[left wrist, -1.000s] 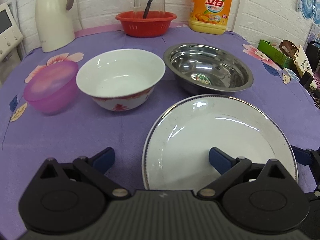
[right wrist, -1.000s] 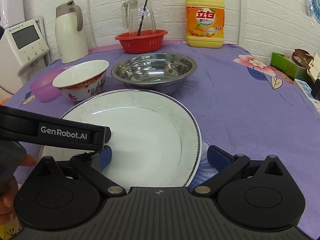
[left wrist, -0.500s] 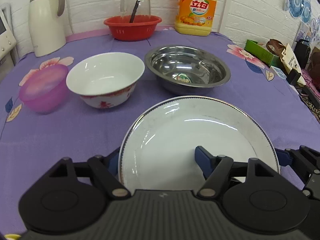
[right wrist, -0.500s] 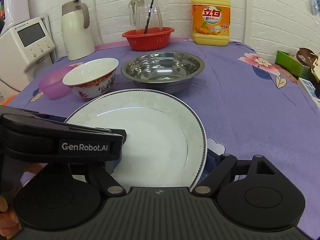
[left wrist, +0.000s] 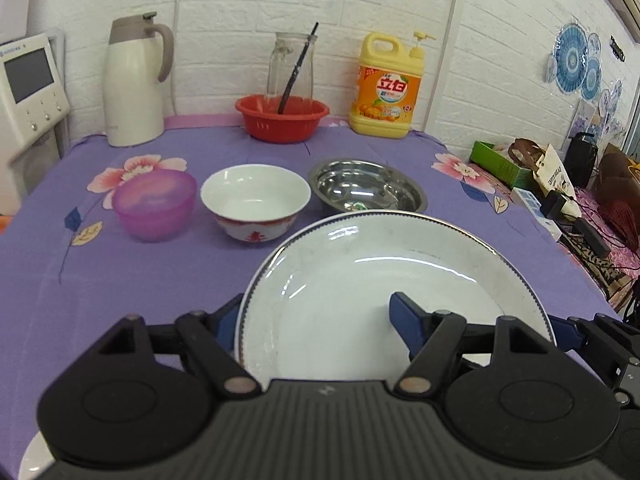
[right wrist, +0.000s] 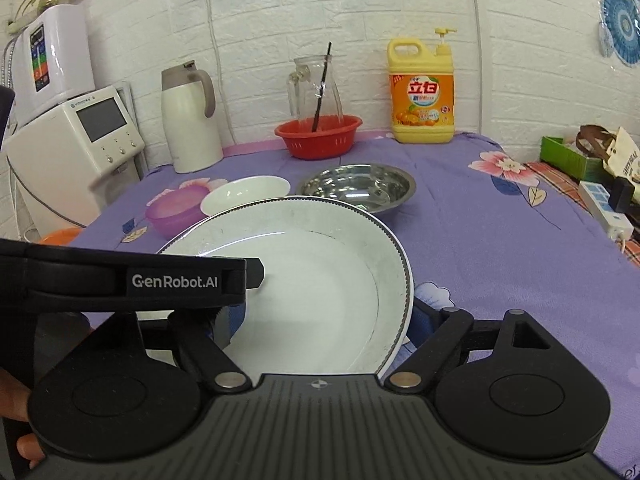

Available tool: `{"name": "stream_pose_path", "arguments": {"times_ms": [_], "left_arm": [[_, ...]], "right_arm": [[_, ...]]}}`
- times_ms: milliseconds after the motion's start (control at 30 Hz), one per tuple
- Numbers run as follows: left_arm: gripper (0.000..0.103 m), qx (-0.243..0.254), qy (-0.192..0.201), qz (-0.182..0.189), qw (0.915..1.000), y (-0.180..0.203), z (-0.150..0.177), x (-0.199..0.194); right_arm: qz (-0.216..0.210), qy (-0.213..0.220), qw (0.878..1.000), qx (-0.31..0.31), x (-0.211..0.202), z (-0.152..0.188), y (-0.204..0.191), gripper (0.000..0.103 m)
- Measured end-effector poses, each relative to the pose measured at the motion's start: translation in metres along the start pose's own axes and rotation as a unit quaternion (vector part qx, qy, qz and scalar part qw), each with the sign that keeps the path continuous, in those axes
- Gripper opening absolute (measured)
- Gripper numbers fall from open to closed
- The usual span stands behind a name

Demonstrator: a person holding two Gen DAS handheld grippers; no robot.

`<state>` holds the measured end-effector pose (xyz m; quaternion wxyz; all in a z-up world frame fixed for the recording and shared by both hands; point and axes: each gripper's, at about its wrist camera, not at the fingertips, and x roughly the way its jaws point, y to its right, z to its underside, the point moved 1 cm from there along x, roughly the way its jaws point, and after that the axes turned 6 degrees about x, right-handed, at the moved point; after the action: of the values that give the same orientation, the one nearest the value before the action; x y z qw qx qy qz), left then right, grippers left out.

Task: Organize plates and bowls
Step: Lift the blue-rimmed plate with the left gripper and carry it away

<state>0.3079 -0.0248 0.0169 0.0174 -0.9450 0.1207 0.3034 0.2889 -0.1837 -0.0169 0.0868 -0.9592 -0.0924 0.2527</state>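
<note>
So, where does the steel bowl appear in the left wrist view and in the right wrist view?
Left wrist view: the steel bowl sits right of centre, just behind the far rim of the white plate.
Right wrist view: the steel bowl sits near the centre, also just behind the plate.
Shared landmark: the yellow detergent bottle stands at the wall, behind the bowl and to its right.

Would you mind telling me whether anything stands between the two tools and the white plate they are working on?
Nothing visible does. The left tool straddles the near left rim of the white plate, and the right tool straddles its right rim, one finger inside and one outside. The ceramic bowl and steel bowl sit beyond it.
</note>
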Motion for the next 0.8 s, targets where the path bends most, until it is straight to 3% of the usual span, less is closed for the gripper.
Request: {"name": "stream_pose_path", "arguments": {"times_ms": [200,500,600,800], "left_arm": [[0.073,-0.015,0.019,-0.035,0.9991,-0.036,0.016,-0.045],[0.073,-0.052,0.015,-0.1,0.9935,-0.095,0.069,-0.104],[0.073,-0.052,0.01,-0.121,0.9912,-0.103,0.087,-0.113],[0.073,-0.085,-0.014,-0.122,0.9889,-0.117,0.111,-0.106]], "right_arm": [[-0.038,0.01,0.999,-0.016,-0.014,0.006,-0.039,0.103],[-0.107,-0.013,0.992,-0.062,-0.026,0.036,-0.109,0.103],[-0.12,-0.027,0.989,-0.08,-0.025,0.049,-0.125,0.103],[-0.127,-0.055,0.986,-0.097,-0.019,0.069,-0.138,0.103]]}}
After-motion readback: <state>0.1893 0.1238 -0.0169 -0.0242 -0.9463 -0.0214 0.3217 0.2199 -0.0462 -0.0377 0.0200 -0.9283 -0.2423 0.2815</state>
